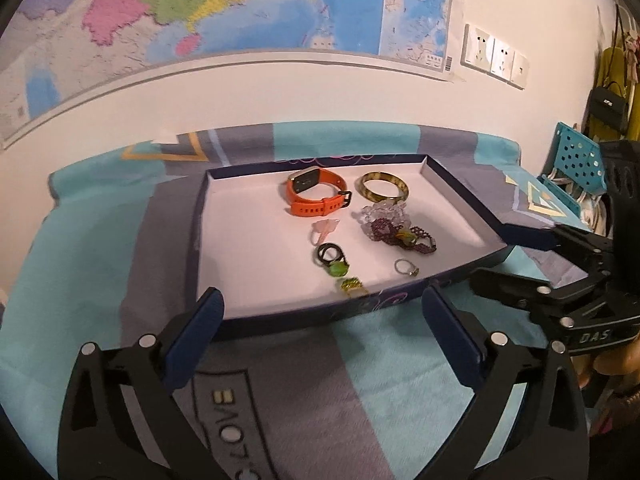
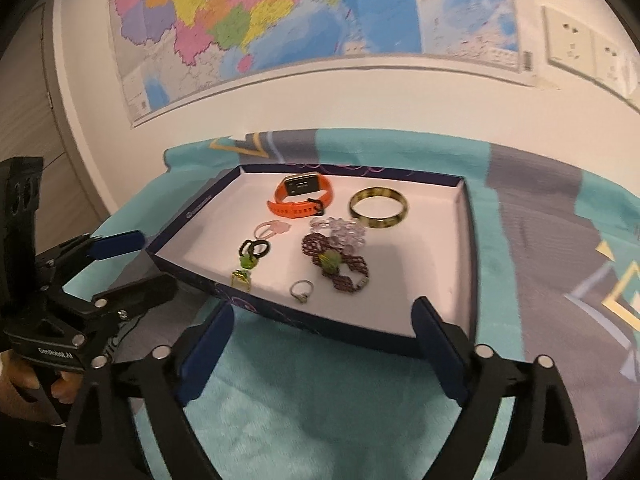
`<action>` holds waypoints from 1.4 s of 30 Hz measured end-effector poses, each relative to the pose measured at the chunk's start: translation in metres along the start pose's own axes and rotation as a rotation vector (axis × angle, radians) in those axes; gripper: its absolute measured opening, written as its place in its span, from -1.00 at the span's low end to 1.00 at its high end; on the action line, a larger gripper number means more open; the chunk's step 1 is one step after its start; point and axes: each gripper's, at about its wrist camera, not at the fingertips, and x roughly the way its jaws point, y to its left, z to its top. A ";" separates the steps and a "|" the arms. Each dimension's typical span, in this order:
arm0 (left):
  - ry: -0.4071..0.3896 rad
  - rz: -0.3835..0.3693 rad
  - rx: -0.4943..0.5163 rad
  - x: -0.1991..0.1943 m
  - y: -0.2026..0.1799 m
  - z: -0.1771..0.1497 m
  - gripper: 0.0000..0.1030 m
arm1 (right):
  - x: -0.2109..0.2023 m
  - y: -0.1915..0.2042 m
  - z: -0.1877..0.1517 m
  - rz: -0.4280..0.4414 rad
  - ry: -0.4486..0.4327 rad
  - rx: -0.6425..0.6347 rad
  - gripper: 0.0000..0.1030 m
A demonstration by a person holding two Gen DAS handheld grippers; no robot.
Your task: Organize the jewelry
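A shallow dark-blue box lid with a white inside (image 1: 248, 264) (image 2: 440, 304) lies on a teal and grey cloth. In it lie an orange watch (image 1: 316, 194) (image 2: 302, 196), a green-brown bangle (image 1: 385, 187) (image 2: 379, 208), a clear bead bracelet (image 1: 385, 216) (image 2: 340, 230), a dark purple beaded bracelet (image 1: 404, 238) (image 2: 336, 266), a pink ring (image 1: 324, 230) (image 2: 272, 230), a black ring with a green stone (image 1: 334, 260) (image 2: 252, 252), a gold-green ring (image 1: 352, 286) (image 2: 241, 279) and a silver ring (image 1: 406, 267) (image 2: 301, 291). My left gripper (image 1: 324, 312) (image 2: 132, 264) and right gripper (image 2: 322, 322) (image 1: 492, 252) are open, empty, just before the lid's near edge.
A wall with a large map (image 1: 200, 8) and sockets (image 1: 494, 56) stands behind the table. A teal perforated crate (image 1: 576, 160) and hanging bags (image 1: 610, 108) are at the far right. The cloth (image 1: 304, 380) covers the table in front of the lid.
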 end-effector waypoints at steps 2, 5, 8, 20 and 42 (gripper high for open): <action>-0.007 0.007 -0.009 -0.005 0.001 -0.003 0.89 | -0.004 0.000 -0.003 -0.020 -0.002 -0.001 0.81; -0.010 0.022 -0.023 -0.012 0.001 -0.007 0.89 | -0.010 0.004 -0.009 -0.046 -0.014 -0.008 0.87; -0.002 0.031 -0.034 -0.015 -0.001 -0.011 0.89 | -0.014 0.009 -0.015 -0.069 -0.022 -0.019 0.87; -0.004 0.071 -0.051 -0.026 -0.003 -0.020 0.89 | -0.026 0.014 -0.027 -0.083 -0.021 -0.002 0.87; 0.001 0.098 -0.066 -0.034 -0.002 -0.023 0.89 | -0.028 0.022 -0.031 -0.069 -0.016 0.004 0.87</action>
